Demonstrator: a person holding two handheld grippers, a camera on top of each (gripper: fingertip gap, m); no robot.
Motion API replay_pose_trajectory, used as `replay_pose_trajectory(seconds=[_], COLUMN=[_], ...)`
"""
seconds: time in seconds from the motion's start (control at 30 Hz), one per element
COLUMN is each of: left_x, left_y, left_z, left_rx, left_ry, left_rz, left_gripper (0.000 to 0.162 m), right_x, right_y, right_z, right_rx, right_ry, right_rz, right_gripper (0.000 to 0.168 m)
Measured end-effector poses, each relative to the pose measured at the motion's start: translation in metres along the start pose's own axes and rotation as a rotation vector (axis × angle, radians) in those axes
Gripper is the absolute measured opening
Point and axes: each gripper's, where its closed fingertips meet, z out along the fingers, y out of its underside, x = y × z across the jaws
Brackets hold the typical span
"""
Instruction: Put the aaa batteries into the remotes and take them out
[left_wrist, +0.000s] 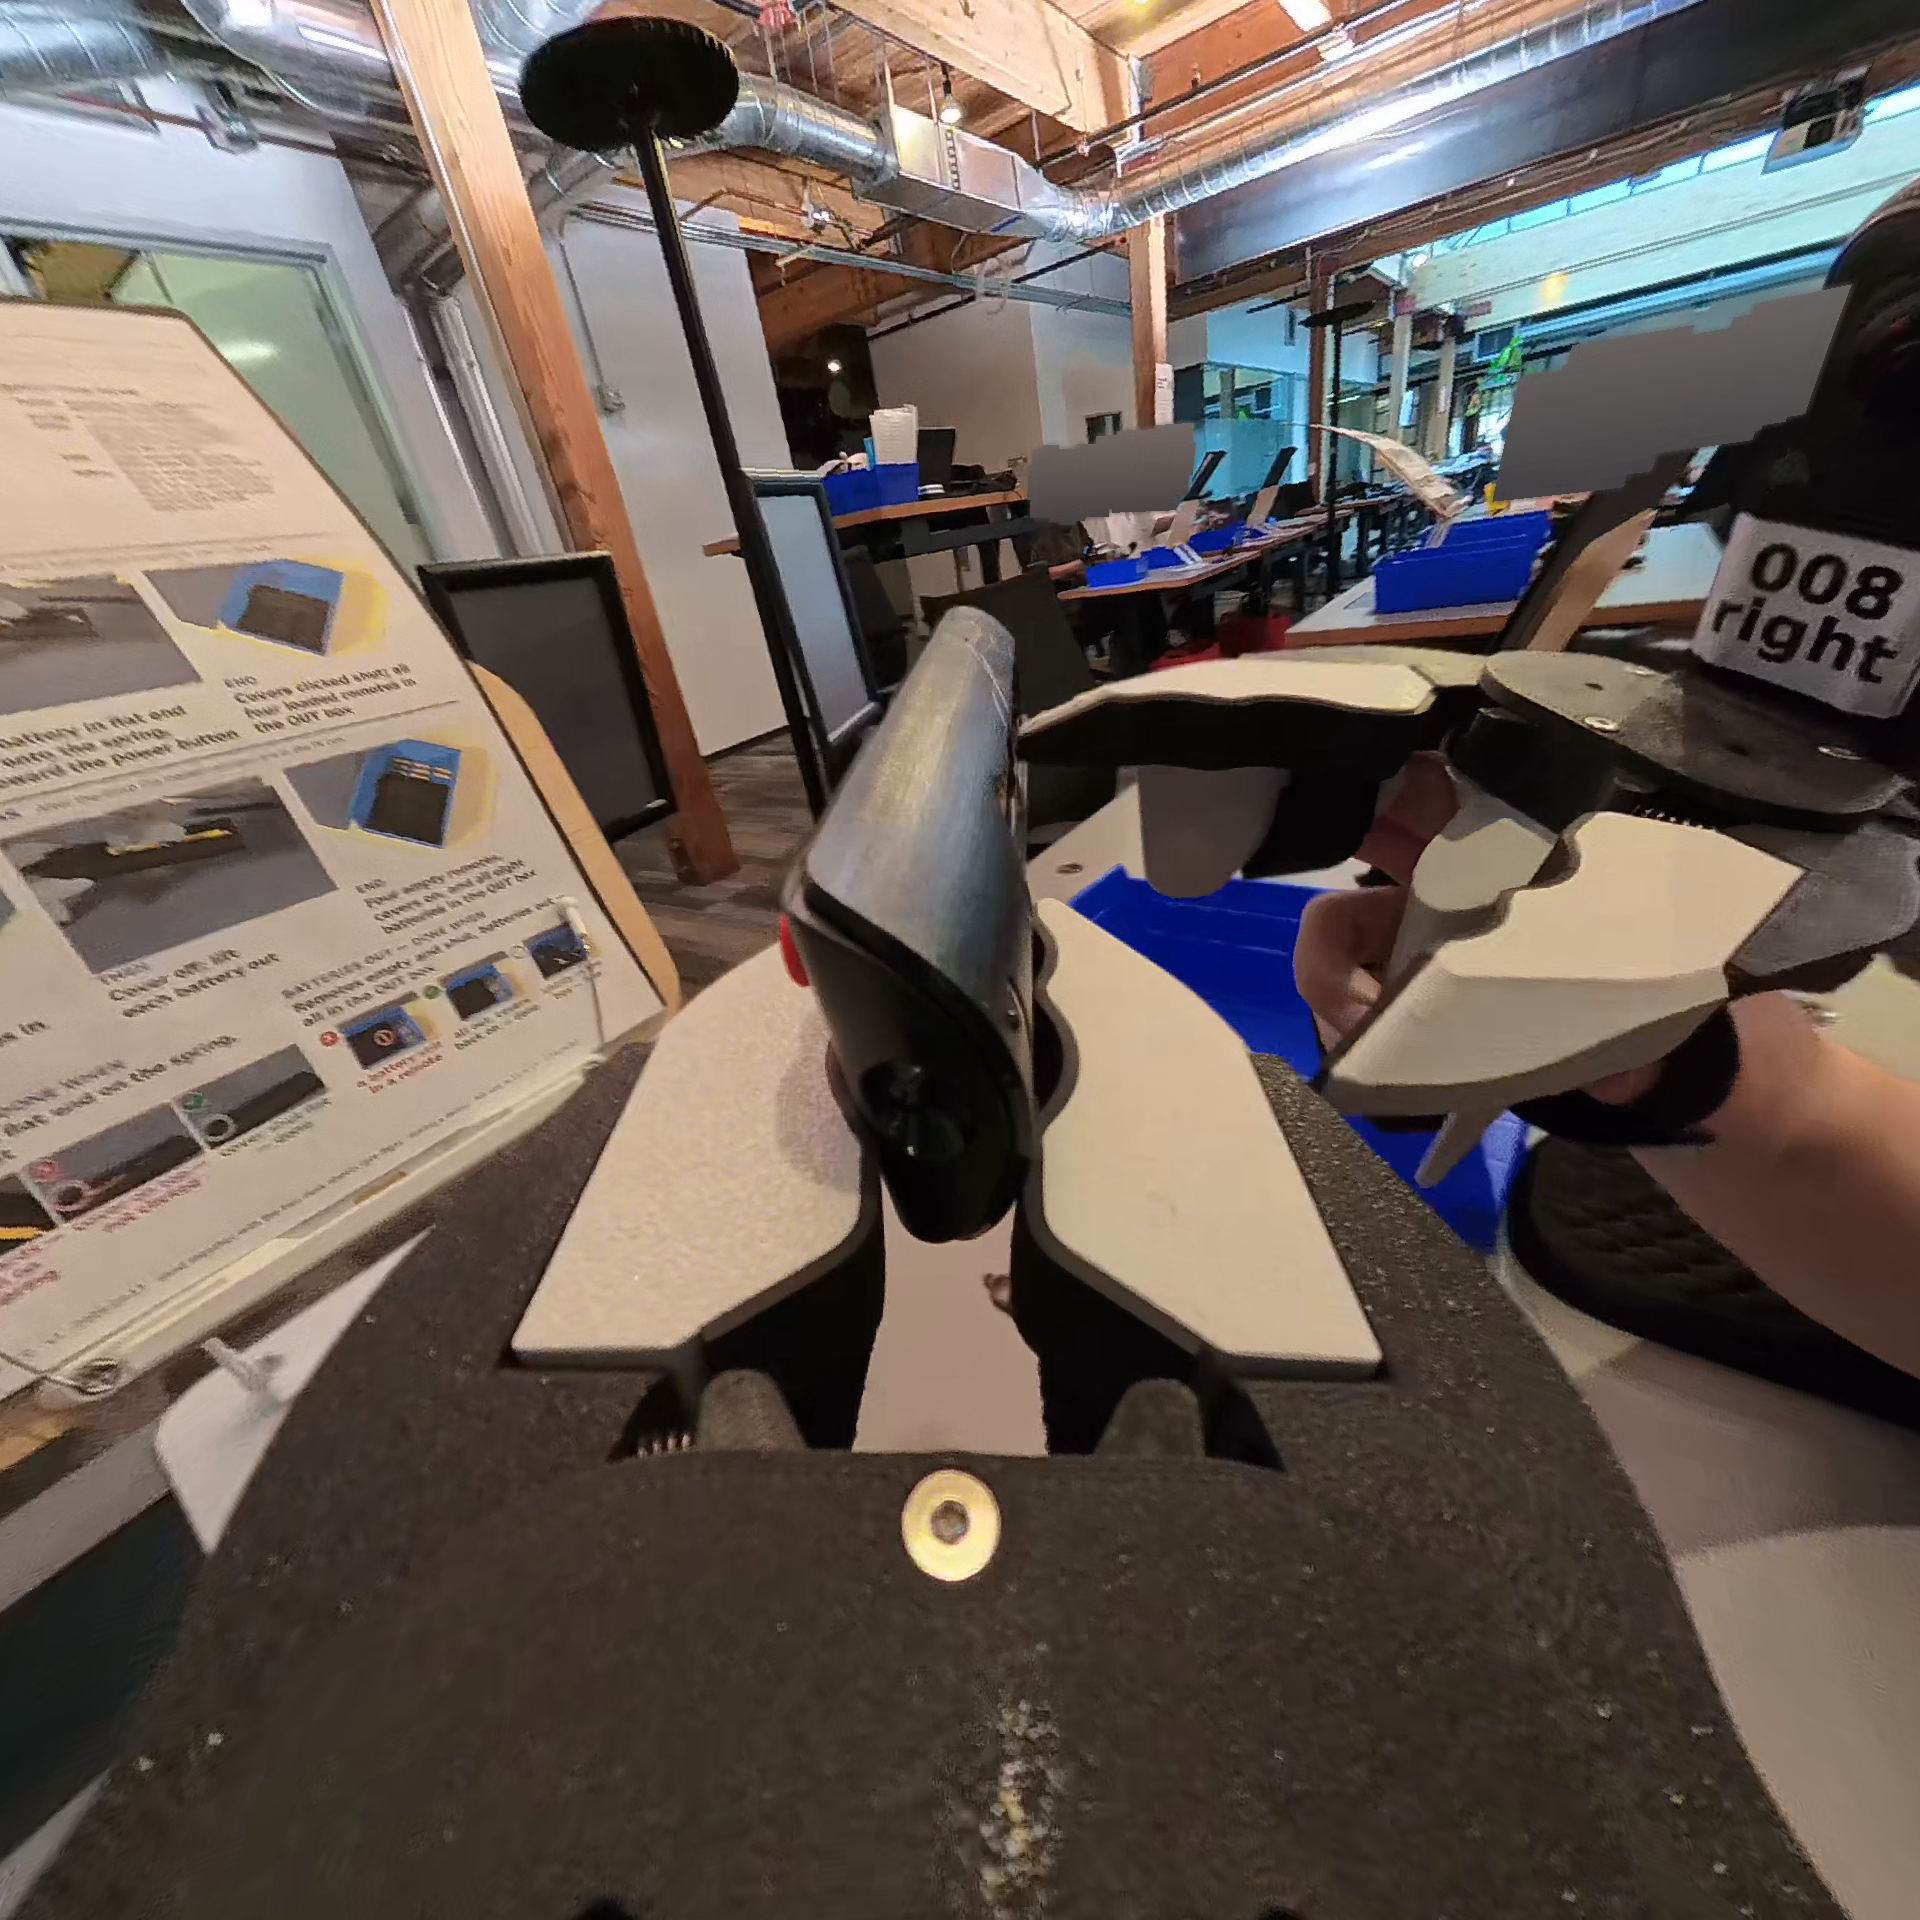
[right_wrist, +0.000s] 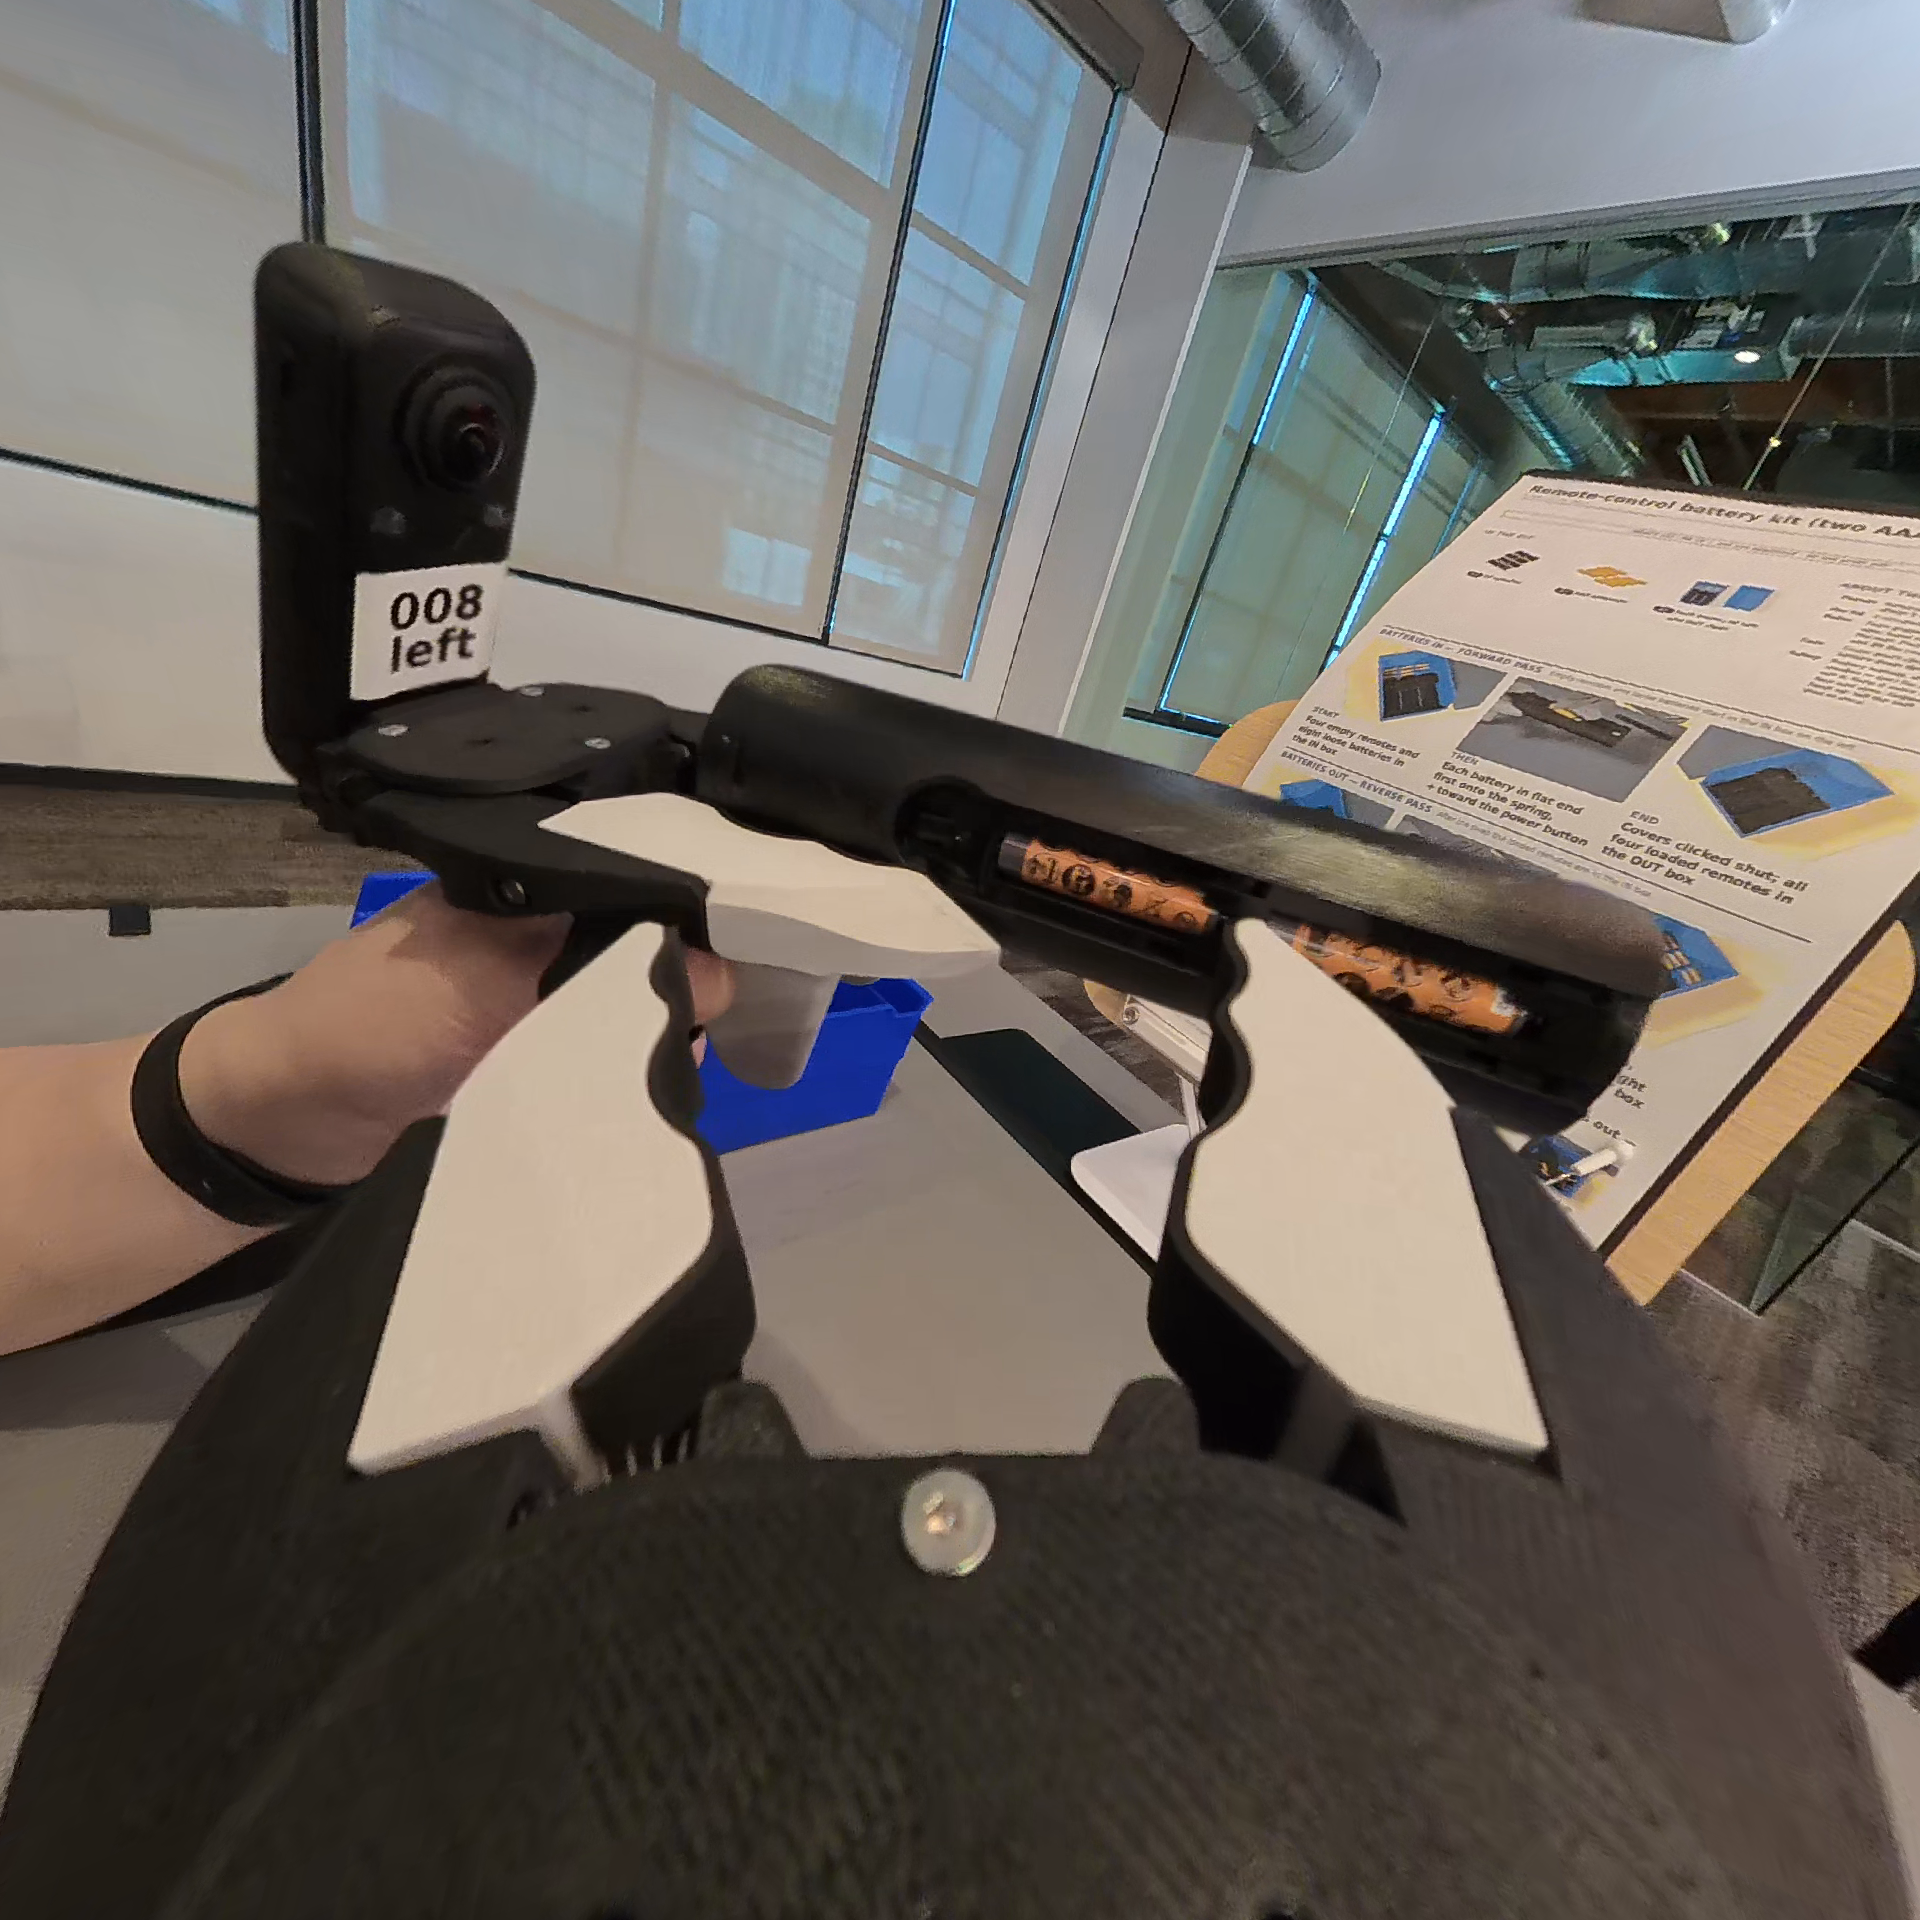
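Instruction board (right_wrist: 1621, 831) stands behind the remote (right_wrist: 1195, 862); blue bin (right_wrist: 821, 1081) below.

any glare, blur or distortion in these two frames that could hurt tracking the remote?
Left wrist view: strong fisheye bending at the edges; grey sheen on the remote; instruction board slightly soft. Right wrist view: bright windows behind but the remote stays readable, orange batteries sharp in the open bay; right gripper fingers loom large and warped.
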Motion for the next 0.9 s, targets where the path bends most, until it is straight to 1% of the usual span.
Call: replay_pose_trajectory(seconds=[0.07,0.13,0.2,0.3,0.33,0.43,0.5,0.57,0.63,0.7,0.77,0.9], left_x=[0.001,0.003,0.005,0.001,0.001,0.003,0.003,0.006,0.009,0.009,0.009,0.011], left_y=[0.002,0.003,0.003,0.004,0.005,0.004,0.003,0.000,-0.001,-0.002,-0.002,-0.004], left_z=[0.000,0.001,0.001,0.002,0.003,0.003,0.003,0.002,0.003,0.002,0.002,0.001], left_rx=[-0.010,-0.011,0.003,0.022,0.014,0.018,0.026,0.040,0.045,0.056,0.059,0.065], left_ry=[0.041,0.095,0.143,0.143,0.142,0.140,0.127,0.122,0.123,0.115,0.099,0.085], left_rz=[-0.062,-0.145,-0.229,-0.263,-0.256,-0.229,-0.201,-0.159,-0.132,-0.121,-0.100,-0.058], left_gripper=[0.024,0.024,0.024,0.024,0.024,0.024,0.024,0.024,0.024,0.024,0.024,0.024], right_x=[0.011,0.025,0.037,0.031,0.037,0.068,0.082,0.079,0.070,0.072,0.078,0.076], right_y=[-0.003,-0.006,-0.009,-0.010,-0.009,-0.011,-0.011,-0.005,-0.004,-0.007,-0.007,-0.005], right_z=[-0.007,-0.016,-0.024,-0.029,-0.030,-0.041,-0.047,-0.045,-0.040,-0.041,-0.043,-0.040], right_rx=[-0.018,-0.058,-0.079,-0.097,-0.112,-0.136,-0.137,-0.155,-0.150,-0.130,-0.138,-0.124], right_ry=[0.032,0.070,0.100,-0.001,0.033,0.216,0.271,0.225,0.175,0.226,0.278,0.261], right_rz=[-0.055,-0.113,-0.112,-0.044,-0.068,-0.198,-0.177,-0.110,-0.077,-0.119,-0.132,-0.091], right_gripper=[0.090,0.072,0.063,0.047,0.047,0.047,0.047,0.045,0.036,0.023,0.023,0.024])
